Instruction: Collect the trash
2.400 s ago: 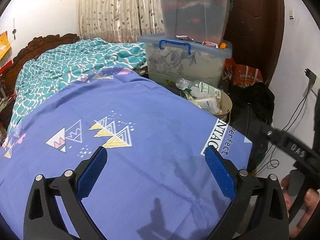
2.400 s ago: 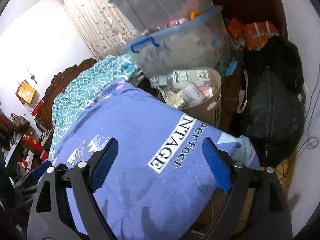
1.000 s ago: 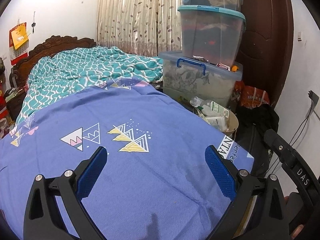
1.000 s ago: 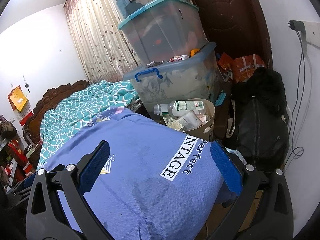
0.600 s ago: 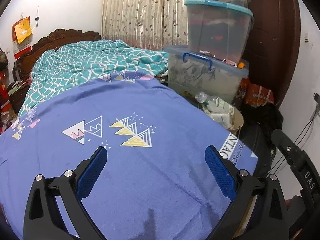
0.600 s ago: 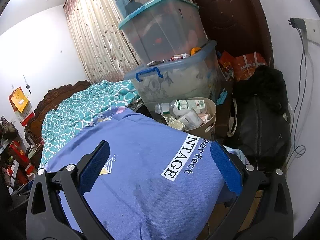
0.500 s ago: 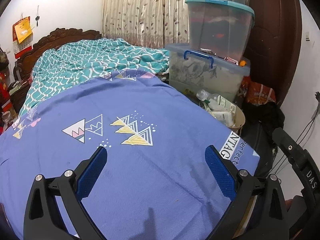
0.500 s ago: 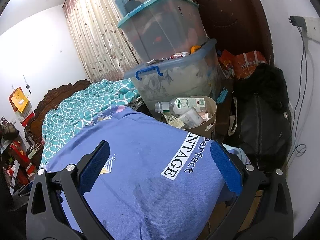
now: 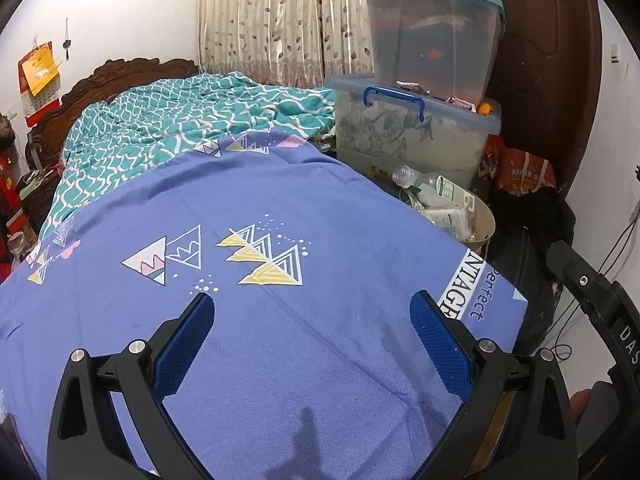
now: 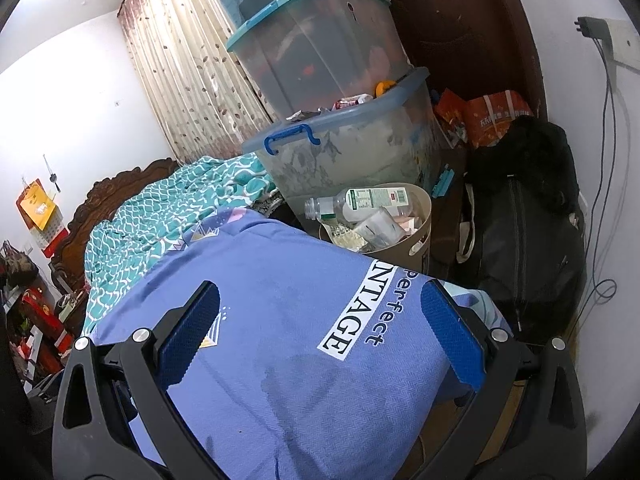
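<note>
Blue pads spread wide on both the left gripper (image 9: pixel 311 326) and right gripper (image 10: pixel 318 314), grasping nothing above the purple bedsheet (image 9: pixel 280 320). Trash sits in the tan bin (image 10: pixel 420 236) beyond the bed's corner — likely finished, or seeking more.

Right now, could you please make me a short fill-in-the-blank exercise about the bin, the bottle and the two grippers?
1. The clear bottle lies on top of the trash in the tan ____.
2. Both the left gripper and the right gripper are ____ and hold nothing.
3. The storage box behind the bin has a ____ handle.
4. The bedsheet under the grippers is ____.

Missing words: bin; open; blue; purple
</note>
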Tool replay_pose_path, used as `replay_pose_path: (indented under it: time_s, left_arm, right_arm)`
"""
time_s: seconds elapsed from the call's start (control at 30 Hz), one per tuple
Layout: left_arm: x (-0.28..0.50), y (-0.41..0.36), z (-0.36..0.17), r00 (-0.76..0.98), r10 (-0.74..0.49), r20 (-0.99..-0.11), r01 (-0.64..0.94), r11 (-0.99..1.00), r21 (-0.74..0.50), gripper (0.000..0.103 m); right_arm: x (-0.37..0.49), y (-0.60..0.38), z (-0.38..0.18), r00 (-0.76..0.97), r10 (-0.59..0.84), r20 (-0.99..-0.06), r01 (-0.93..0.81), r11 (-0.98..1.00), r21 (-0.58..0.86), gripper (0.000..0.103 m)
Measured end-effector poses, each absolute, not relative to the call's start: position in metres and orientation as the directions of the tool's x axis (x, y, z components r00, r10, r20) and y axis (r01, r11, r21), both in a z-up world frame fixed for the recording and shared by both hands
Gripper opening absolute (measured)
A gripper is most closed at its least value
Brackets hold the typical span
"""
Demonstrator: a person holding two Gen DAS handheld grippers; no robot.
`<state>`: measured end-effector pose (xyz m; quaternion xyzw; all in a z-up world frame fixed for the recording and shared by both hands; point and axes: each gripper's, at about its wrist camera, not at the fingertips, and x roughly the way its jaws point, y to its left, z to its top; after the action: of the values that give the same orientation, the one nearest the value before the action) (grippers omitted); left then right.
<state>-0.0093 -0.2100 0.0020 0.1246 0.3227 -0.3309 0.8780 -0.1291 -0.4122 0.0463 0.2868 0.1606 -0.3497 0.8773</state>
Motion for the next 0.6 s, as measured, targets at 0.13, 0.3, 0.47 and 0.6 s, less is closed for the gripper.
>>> replay_pose_path:
  time_s: [0.13,0.3,0.47,0.6]
  left_arm:
    - [-0.0094,-0.2112,0.0011,0.571,-0.502,-0.649,0.666,0.746,0.009,0.094]
    - [-0.0095,-0.2108,0.0007,0.571,-0.504,-0.648,0.668,0.744,0.009,0.094]
    - [-0.0095,-0.2093,0.0026,0.58,-0.506,-0.638,0.667,0.745,0.015,0.094]
    - [-0.0088,-0.2068,0.0036,0.586,-0.508,-0.632,0.664,0.748,0.014,0.094]
  right_arm:
    - [-0.1288,-0.4131,0.0466,0.704,-0.528,-0.475,0.706,0.593,0.386,0.1]
    - [-0.1279,-0.4133,0.0444,0.703,-0.529,-0.475,0.707,0.593,0.385,0.1]
    - [-0.1275,-0.4123,0.0445,0.704,-0.528,-0.475,0.706,0.597,0.382,0.1]
    - [-0.1271,-0.4118,0.0437,0.705,-0.527,-0.474,0.704,0.599,0.38,0.1]
